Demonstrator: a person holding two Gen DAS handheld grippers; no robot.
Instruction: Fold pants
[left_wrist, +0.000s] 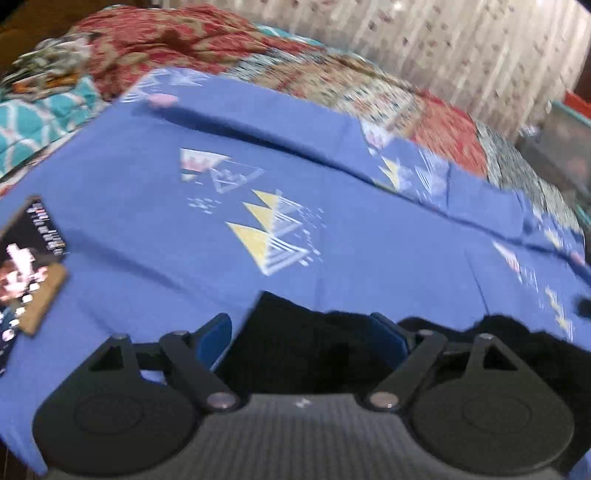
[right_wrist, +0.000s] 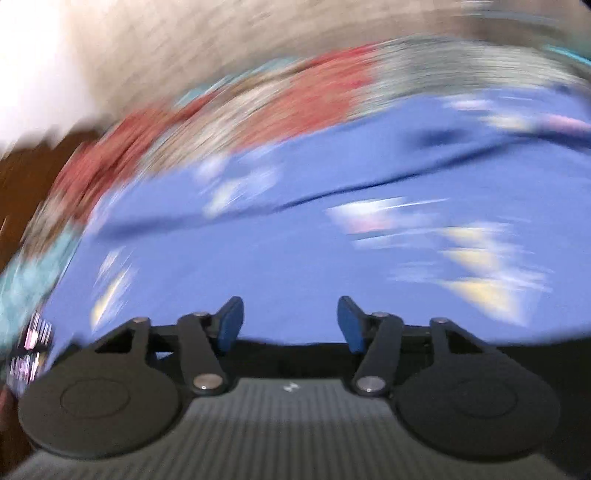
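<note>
The left gripper (left_wrist: 301, 339) stands apart over the black pants (left_wrist: 317, 350) on the blue bedsheet (left_wrist: 147, 192). The right gripper (right_wrist: 291, 323) (heavily blurred view) is apart too, nothing between its fingers.

The sheet (left_wrist: 147, 221) is periwinkle blue, printed with yellow, white and pink triangle motifs (smeared into streaks in the right wrist view), and the pants (left_wrist: 303, 347) at the lower centre of the frame are plain black. The quilt (left_wrist: 177, 37) across the upper left is red and tan in a floral print, bordered at far left by a teal-and-white lattice fabric (left_wrist: 33, 122). The curtain (left_wrist: 461, 48) at upper right is off-white with small brown specks; both grippers carry blue pads (right_wrist: 232, 325) on black linkages.
</note>
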